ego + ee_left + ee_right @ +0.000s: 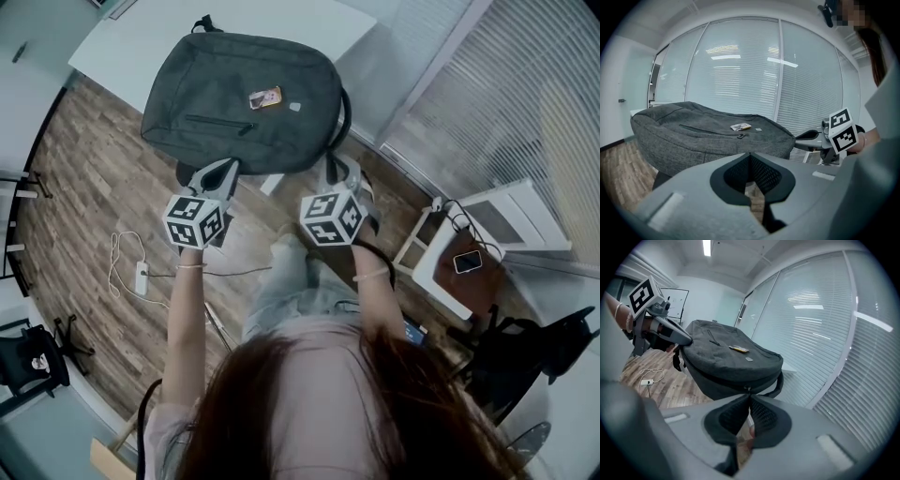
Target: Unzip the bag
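the grey bag lies flat on a white table at 12 o'clock from the person, its main zip seemingly shut all the way round and its front pocket zip closed too; no unzipping appears done. the left gripper, jaws pressed together on nothing, points at the bag's near edge at about 7 o'clock. the right gripper, jaws likewise together, sits at the edge at 5 o'clock, with the zip pull showing just beyond its tips at 12 o'clock. whether the tips touch the pull cannot be told. the bag's far side is out of sight.
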